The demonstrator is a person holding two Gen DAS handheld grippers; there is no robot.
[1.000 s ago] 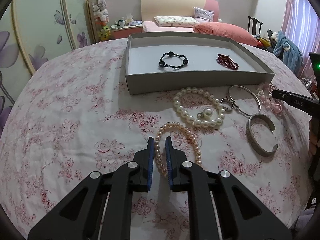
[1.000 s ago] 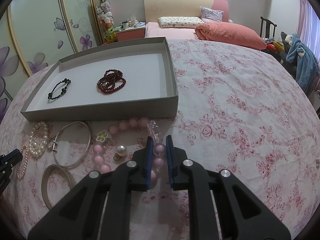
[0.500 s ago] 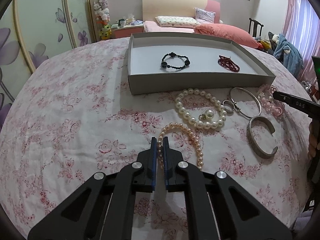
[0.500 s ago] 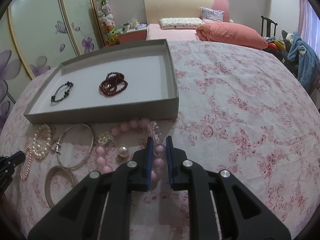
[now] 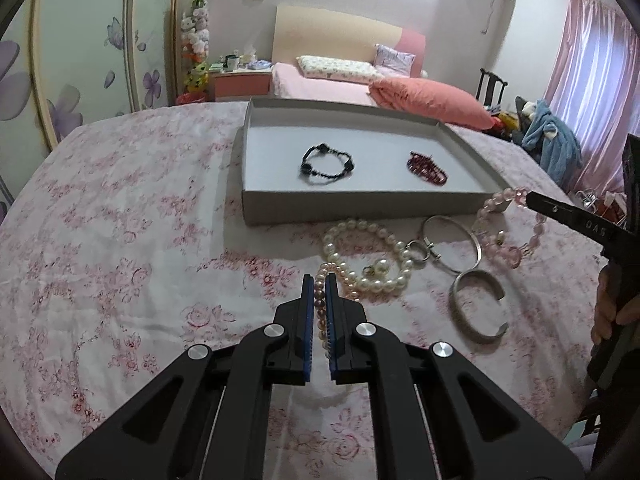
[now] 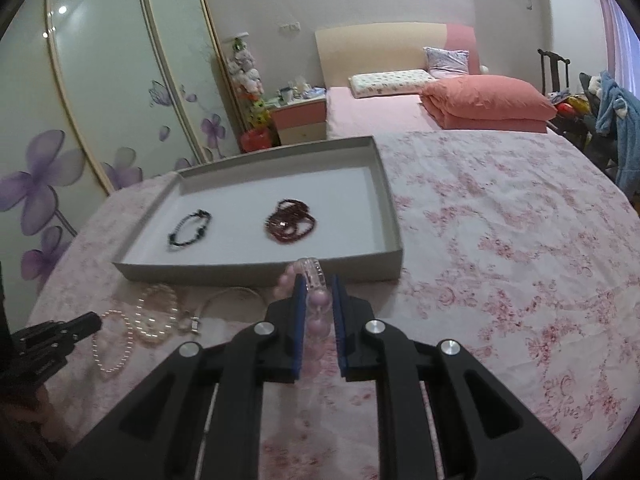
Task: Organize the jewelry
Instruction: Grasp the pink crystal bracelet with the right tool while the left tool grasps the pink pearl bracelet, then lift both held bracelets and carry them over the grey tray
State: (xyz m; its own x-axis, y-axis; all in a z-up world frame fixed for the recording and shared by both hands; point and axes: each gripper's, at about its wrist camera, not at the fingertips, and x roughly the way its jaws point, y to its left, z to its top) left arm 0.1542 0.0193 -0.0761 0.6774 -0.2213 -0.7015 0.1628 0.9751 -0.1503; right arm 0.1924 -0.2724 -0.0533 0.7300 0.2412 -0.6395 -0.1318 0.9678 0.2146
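A grey tray (image 5: 360, 210) on the floral cloth holds a black bead bracelet (image 5: 326, 164) and a dark red one (image 5: 426, 168). My left gripper (image 5: 319, 278) is shut on a small cream pearl bracelet (image 5: 320, 304); its loop lies on the cloth in the right wrist view (image 6: 116, 340), beside the left gripper (image 6: 94, 320). My right gripper (image 6: 317, 280) is shut on a pink bead bracelet (image 6: 318, 298). In the left wrist view that pink bracelet (image 5: 500, 216) hangs from the right gripper (image 5: 530, 198), above the cloth by the tray's near right corner.
In front of the tray lie a large white pearl bracelet (image 5: 368, 256), a thin silver bangle (image 5: 452, 240) and an open silver cuff (image 5: 478, 308). A hand (image 5: 608, 312) holds the right gripper. A bed and a chair stand behind the table.
My left gripper's jaws have closed on the small pearl bracelet. My right gripper has risen, lifting the pink bead bracelet off the cloth toward the tray's edge.
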